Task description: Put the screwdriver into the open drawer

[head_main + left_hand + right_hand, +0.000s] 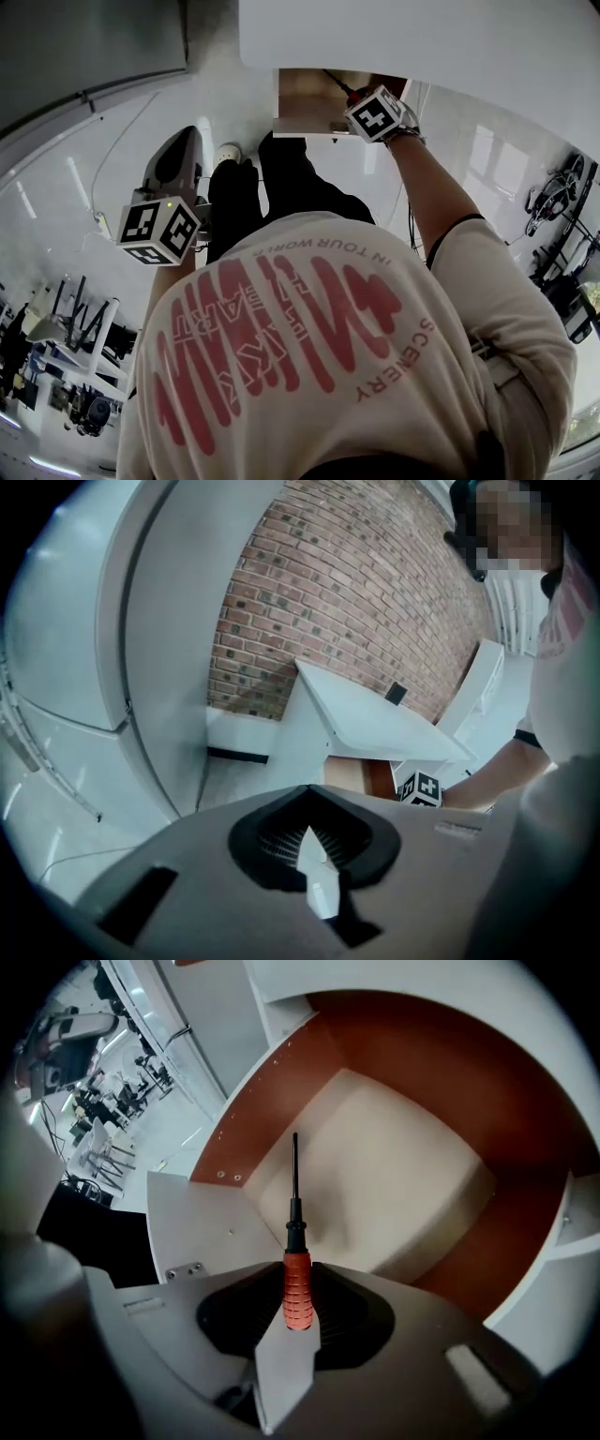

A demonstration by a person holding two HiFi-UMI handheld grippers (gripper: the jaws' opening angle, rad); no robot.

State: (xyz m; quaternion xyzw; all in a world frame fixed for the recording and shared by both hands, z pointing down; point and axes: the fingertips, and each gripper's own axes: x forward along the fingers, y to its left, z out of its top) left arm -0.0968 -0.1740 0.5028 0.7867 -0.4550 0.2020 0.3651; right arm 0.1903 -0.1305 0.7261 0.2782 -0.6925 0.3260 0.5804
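Note:
A screwdriver point(296, 1283) with a ribbed orange-red handle and a thin black shaft is clamped in my right gripper point(296, 1314), which is shut on the handle. The shaft points down into the open drawer point(272, 1110), which has red-brown walls and a pale bottom. In the head view the right gripper point(364, 103) hangs over the drawer point(305, 98) under the white desk, with the screwdriver point(345, 89) reaching in. My left gripper point(187, 141) hovers to the left above the floor. It point(314, 864) looks shut with nothing in it.
The white desk top point(375, 719) juts out over the drawer point(361, 775), with a brick wall point(347, 602) behind. The person's dark legs point(281, 187) stand before the drawer. Chairs and equipment point(75, 328) crowd the far left, more gear point(558, 216) the right.

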